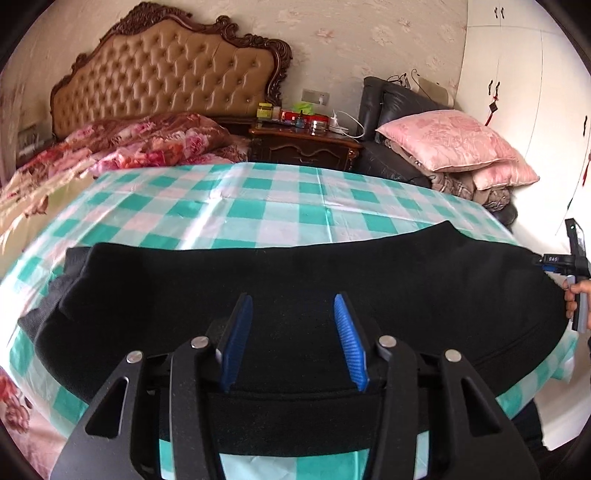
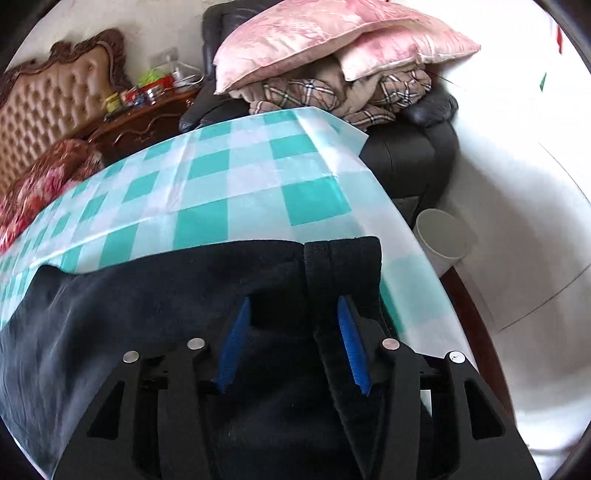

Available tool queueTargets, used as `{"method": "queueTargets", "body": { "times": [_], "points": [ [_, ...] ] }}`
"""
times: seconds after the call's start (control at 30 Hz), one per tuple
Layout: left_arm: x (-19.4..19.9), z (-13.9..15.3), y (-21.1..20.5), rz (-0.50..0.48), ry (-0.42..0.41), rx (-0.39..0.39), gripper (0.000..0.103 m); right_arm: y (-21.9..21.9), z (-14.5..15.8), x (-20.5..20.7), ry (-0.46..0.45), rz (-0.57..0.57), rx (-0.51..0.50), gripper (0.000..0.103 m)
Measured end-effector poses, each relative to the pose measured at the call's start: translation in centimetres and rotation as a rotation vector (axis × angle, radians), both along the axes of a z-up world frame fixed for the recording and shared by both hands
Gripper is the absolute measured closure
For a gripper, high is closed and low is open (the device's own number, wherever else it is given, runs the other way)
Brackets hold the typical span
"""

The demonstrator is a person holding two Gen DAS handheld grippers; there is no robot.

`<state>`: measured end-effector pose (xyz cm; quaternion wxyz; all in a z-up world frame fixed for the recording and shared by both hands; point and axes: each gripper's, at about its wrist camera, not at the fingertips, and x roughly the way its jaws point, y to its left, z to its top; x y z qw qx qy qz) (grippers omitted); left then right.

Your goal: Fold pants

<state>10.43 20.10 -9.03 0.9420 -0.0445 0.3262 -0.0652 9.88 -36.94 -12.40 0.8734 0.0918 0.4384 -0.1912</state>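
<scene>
Black pants (image 1: 295, 273) lie lengthwise across the green-and-white checked tablecloth (image 1: 258, 199), folded into one long strip. My left gripper (image 1: 293, 306) hovers over their middle near the front edge. Its blue pads (image 1: 240, 332) stand apart, and only dark cloth shows below them. In the right wrist view the waistband end (image 2: 343, 254) of the pants (image 2: 147, 317) lies near the table's right edge. My right gripper (image 2: 291, 310) sits over that end, jaws apart, with the waistband seam running between them. Whether any pad touches the cloth is hard to tell. A hand (image 1: 576, 295) shows at the pants' right end.
A bed with a tufted headboard (image 1: 166, 74) and floral bedding (image 1: 147, 140) stands behind the table. A cluttered nightstand (image 1: 306, 140) and a black armchair (image 2: 413, 162) piled with pink pillows (image 2: 332, 33) are at the back right. A white bin (image 2: 445, 232) stands beside the table.
</scene>
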Motion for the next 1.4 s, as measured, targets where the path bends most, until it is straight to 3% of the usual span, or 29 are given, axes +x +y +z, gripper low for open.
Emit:
{"method": "queueTargets", "body": {
  "times": [0.07, 0.1, 0.23, 0.27, 0.3, 0.37, 0.47, 0.57, 0.67, 0.73, 0.83, 0.9, 1.03, 1.07, 1.13, 1.23, 1.4],
  "points": [
    [0.2, -0.5, 0.3, 0.027, -0.015, 0.004, 0.044, 0.6, -0.1, -0.2, 0.004, -0.011, -0.055, 0.050],
    [0.4, -0.7, 0.3, 0.031, -0.020, 0.002, 0.044, 0.7, 0.1, -0.4, 0.002, -0.020, -0.071, 0.045],
    [0.7, -1.2, -0.6, 0.020, -0.007, 0.070, 0.044, 2.6, 2.2, -2.5, -0.079, -0.030, -0.100, 0.041],
    [0.9, -1.3, -0.8, 0.033, 0.014, 0.090, 0.044, 4.0, 3.1, -3.4, -0.120, -0.010, -0.108, 0.035],
    [1.3, -1.3, -0.8, 0.043, 0.037, 0.086, 0.044, 5.3, 3.8, -4.1, -0.150, 0.015, -0.111, 0.027],
    [2.2, -1.0, -0.9, 0.045, 0.063, 0.050, 0.045, 7.8, 4.8, -4.8, -0.183, 0.068, -0.107, 0.023],
    [4.3, -0.4, -2.6, 0.005, 0.056, 0.085, 0.057, 12.8, 5.5, -5.5, -0.211, 0.161, -0.085, 0.017],
    [8.4, -1.4, -2.9, 0.003, 0.136, 0.063, 0.077, 19.1, 5.5, -5.8, -0.203, 0.290, -0.074, 0.017],
    [12.6, -4.4, -1.1, 0.080, 0.295, 0.059, 0.077, 23.3, 5.1, -6.4, -0.223, 0.387, -0.091, 0.017],
    [13.6, -5.1, 0.7, 0.095, 0.303, 0.006, 0.078, 25.0, 4.6, -6.7, -0.218, 0.412, -0.082, 0.017],
    [12.7, -3.8, 3.0, 0.172, 0.255, 0.030, 0.078, 27.0, 3.8, -7.0, -0.193, 0.467, -0.081, 0.017],
    [11.6, -3.1, 6.0, 0.223, 0.229, -0.015, 0.077, 27.5, 3.5, -7.1, -0.184, 0.488, -0.045, 0.017],
    [11.2, -5.1, 12.9, 0.381, 0.308, -0.035, 0.078, 28.8, 3.2, -7.1, -0.146, 0.497, -0.029, 0.017],
    [11.3, -5.7, 14.8, 0.419, 0.329, -0.034, 0.083, 29.2, 3.3, -7.2, -0.143, 0.498, -0.034, 0.017],
    [10.7, -5.3, 16.7, 0.420, 0.321, -0.089, 0.088, 29.7, 3.2, -7.4, -0.129, 0.490, -0.050, 0.017],
    [8.0, -2.3, 15.4, 0.409, 0.205, 0.008, 0.071, 30.1, 3.2, -7.9, -0.116, 0.480, -0.054, 0.017],
    [2.8, -0.5, 12.0, 0.300, 0.149, 0.001, 0.071, 30.7, 3.2, -8.3, -0.106, 0.494, -0.062, 0.017]
  ]
}}
